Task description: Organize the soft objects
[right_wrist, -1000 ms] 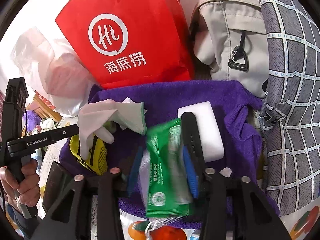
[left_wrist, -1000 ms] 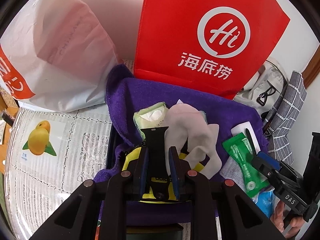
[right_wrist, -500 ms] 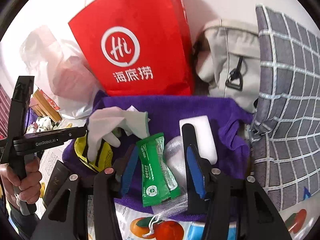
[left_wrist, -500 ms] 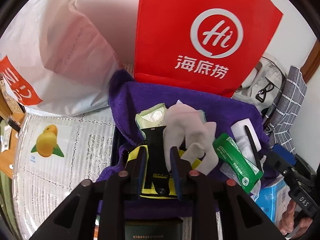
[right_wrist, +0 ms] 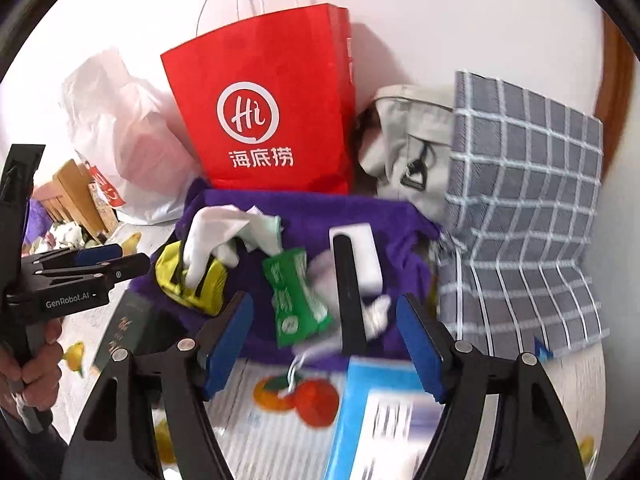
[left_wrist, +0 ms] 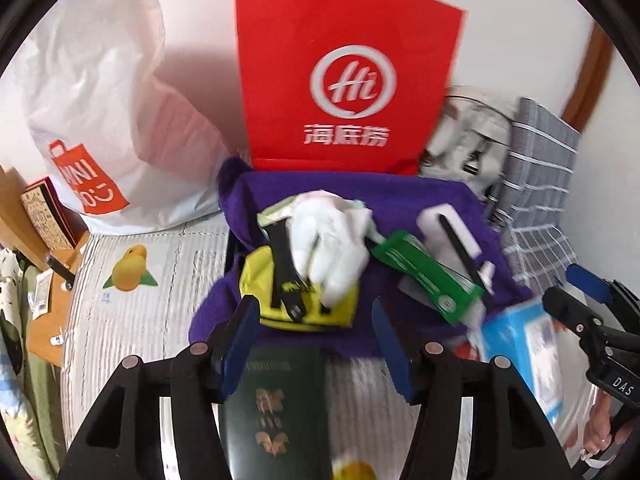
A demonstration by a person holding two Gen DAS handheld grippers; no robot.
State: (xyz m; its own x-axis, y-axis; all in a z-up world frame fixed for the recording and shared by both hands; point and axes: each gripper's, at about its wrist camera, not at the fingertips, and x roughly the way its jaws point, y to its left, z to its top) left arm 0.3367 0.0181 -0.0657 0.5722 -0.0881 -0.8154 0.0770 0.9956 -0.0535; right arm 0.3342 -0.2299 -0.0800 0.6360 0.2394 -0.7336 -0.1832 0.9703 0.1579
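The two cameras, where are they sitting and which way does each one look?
Left wrist: on the left gripper, tilted down at the purple towel; shows its open jaws, right gripper.
Right wrist: on the right gripper, facing likewise; shows its open jaws, left gripper.
Shared: red paper bag, green packet.

Your two views are bright and evenly lit, with soft daylight. The red bag (right_wrist: 272, 120) casts a pale pink shadow on the white wall (right_wrist: 440, 20). You get motion blur throughout, worst near the blue box (right_wrist: 384, 412). Fisheye bending and black vignette at all edges.
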